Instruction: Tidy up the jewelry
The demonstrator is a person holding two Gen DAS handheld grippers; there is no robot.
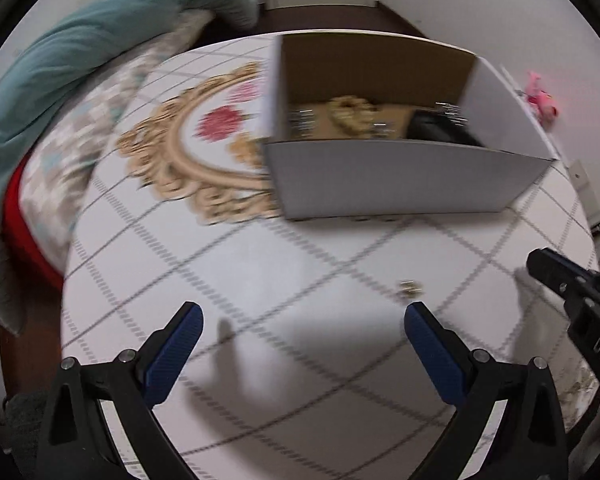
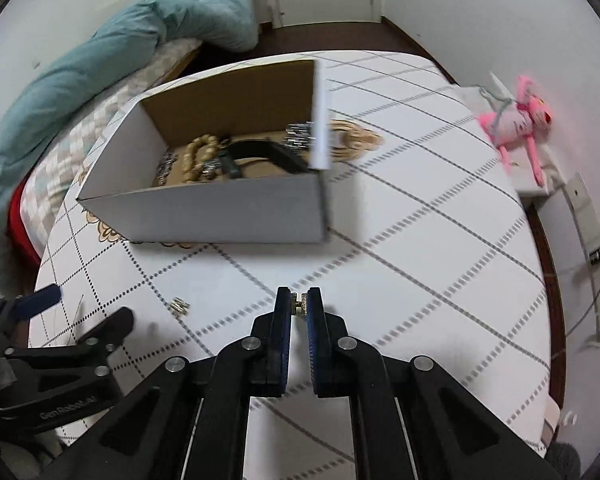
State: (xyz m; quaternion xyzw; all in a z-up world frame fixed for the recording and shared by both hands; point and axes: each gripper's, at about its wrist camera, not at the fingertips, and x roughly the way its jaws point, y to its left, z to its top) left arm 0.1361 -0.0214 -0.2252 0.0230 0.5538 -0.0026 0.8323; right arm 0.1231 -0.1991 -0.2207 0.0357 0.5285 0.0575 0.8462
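- Right tool (image 2: pixel 299 305): nearly closed, with a small gold jewelry piece (image 2: pixel 299 304) pinched between its blue fingertips above the tabletop (image 2: pixel 420 240).
- Left tool (image 1: pixel 303 322): spread wide with nothing gripped, held over the tabletop.
- Another small gold piece (image 1: pixel 410 289) is seen lying loose on the tabletop, just ahead of the left tool's right fingertip.
- An open cardboard box (image 2: pixel 220 212) is set on the tabletop beyond both tools; a beaded bracelet (image 2: pixel 198 156), a black strap (image 2: pixel 260 150) and silvery items are held inside it.
- A pink plush toy (image 2: pixel 518 120) is seen to the right of the tabletop.
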